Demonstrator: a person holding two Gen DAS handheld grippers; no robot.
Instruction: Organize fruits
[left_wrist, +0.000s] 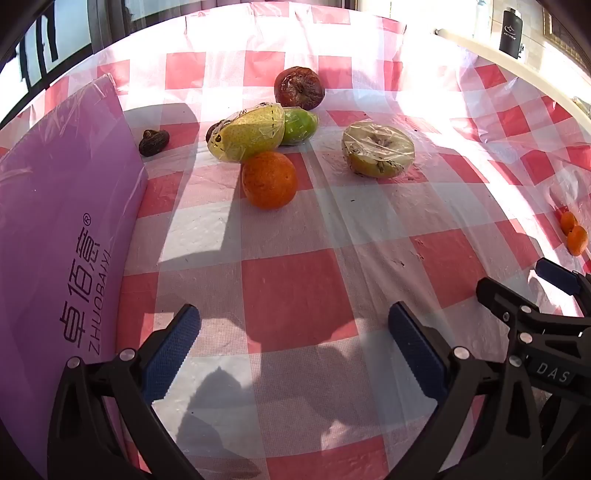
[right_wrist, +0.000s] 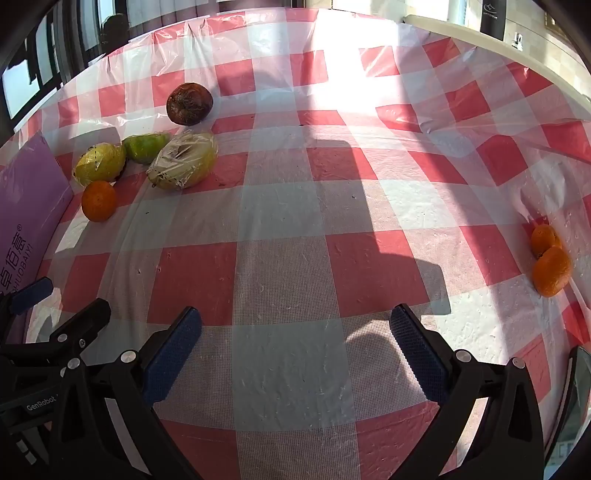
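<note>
On the red-checked tablecloth (left_wrist: 295, 295) lies a group of fruit: an orange (left_wrist: 269, 180), a wrapped yellow pear (left_wrist: 247, 133), a green fruit (left_wrist: 299, 124), a wrapped cut apple half (left_wrist: 377, 148), a dark wrinkled fruit (left_wrist: 299, 88) and a small dark shrivelled piece (left_wrist: 153, 140). Two small oranges (right_wrist: 549, 260) lie apart at the right. My left gripper (left_wrist: 293, 341) is open and empty, well short of the group. My right gripper (right_wrist: 295, 343) is open and empty over bare cloth. The right wrist view shows the orange (right_wrist: 98, 200), pear (right_wrist: 99, 163) and apple half (right_wrist: 183, 161) at far left.
A purple box (left_wrist: 62, 240) with printed lettering stands along the left side, next to the fruit group. A white table rim (left_wrist: 517, 62) and a black bottle (left_wrist: 511, 29) are at the far right. A dark flat object (right_wrist: 576, 398) sits at the right edge.
</note>
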